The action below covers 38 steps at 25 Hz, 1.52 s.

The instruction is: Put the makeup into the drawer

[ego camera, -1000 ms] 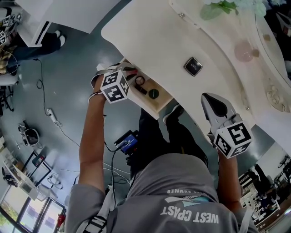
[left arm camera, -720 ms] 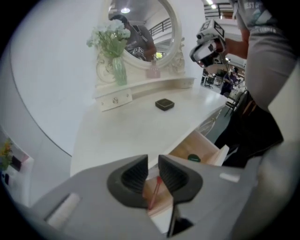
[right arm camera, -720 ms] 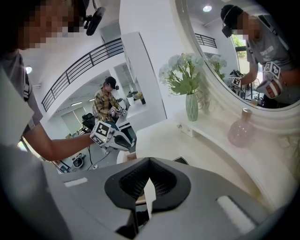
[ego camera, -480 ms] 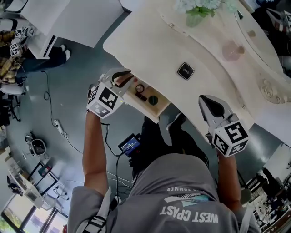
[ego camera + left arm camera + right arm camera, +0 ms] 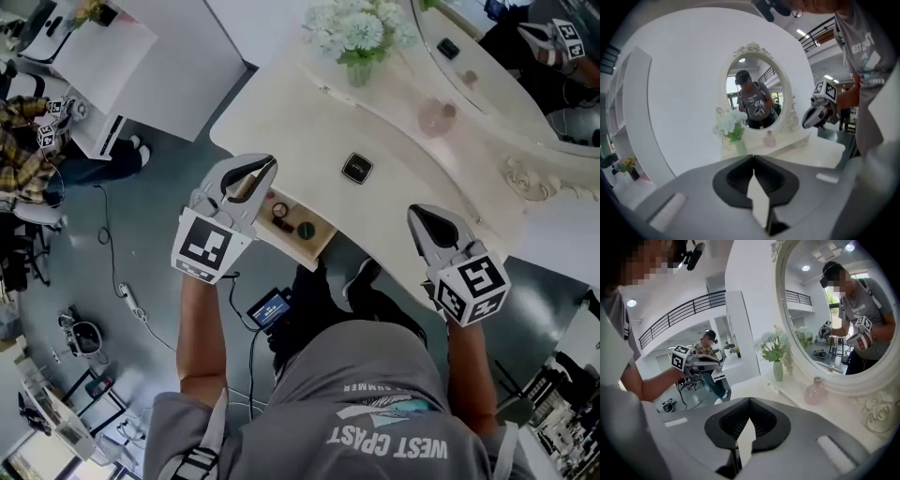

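Left grey two-jaw gripper (image 5: 264,165), in the head view, hangs above the open pale wooden drawer (image 5: 317,246) holding small round makeup pieces (image 5: 306,229); a black square compact (image 5: 356,169) on the white dressing table (image 5: 309,112) looks next, needing open jaws. Its own view shows jaws just closed on nothing, and no drawer. Right gripper view: grey right gripper (image 5: 750,400) likewise shut, empty.

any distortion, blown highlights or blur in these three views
Head view: wide-angle, the room bends toward the edges, and the top of the white table is almost blown out. Left gripper view: fisheye circle with black corners; the mirror looks fairly sharp. Right gripper view: same dark corners, mosaic patches laid over faces.
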Motion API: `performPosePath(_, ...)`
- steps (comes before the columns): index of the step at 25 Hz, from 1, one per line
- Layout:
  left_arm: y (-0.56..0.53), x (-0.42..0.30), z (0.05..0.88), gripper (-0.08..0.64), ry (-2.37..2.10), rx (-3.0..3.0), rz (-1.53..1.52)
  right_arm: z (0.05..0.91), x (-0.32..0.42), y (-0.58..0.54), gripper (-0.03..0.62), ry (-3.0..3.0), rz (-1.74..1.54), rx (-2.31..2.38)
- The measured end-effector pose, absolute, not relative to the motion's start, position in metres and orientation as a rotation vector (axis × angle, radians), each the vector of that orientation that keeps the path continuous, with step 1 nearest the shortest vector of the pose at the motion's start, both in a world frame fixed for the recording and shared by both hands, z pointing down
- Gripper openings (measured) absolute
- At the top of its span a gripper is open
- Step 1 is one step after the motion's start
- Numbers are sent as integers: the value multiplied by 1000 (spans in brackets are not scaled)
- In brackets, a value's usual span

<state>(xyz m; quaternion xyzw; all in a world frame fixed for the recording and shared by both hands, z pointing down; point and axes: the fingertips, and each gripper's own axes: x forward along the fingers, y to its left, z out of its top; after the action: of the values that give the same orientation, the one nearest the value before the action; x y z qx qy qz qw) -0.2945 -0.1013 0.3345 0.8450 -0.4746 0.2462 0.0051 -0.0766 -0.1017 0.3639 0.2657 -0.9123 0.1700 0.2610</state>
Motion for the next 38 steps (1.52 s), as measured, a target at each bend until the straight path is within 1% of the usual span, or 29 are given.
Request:
performPosePath(6,-82,-245,269,3,-1485,2707,529,327,-45,-92,2,-2496,411,812)
performPosePath(10,-72,-199,243,3,-1417,2788,449,306,-14,-93,2,-2511,372,922)
performPosePath(15,-63,-168,207,2,-1429,2793,335,261,29,-89,2,-2556,227,1072)
performPosePath(23,-42,-115,177,2,-1378,2918,311,213,65,-59,0,-2612,78,1124)
performPosePath(28,-31,-85,172,2,-1330,2933,381,190,84,-45,0,-2636,41,1152)
performPosePath(38,-26,-70,168,2,-1340,2931,402,183,102,-40,0,-2658,40,1160)
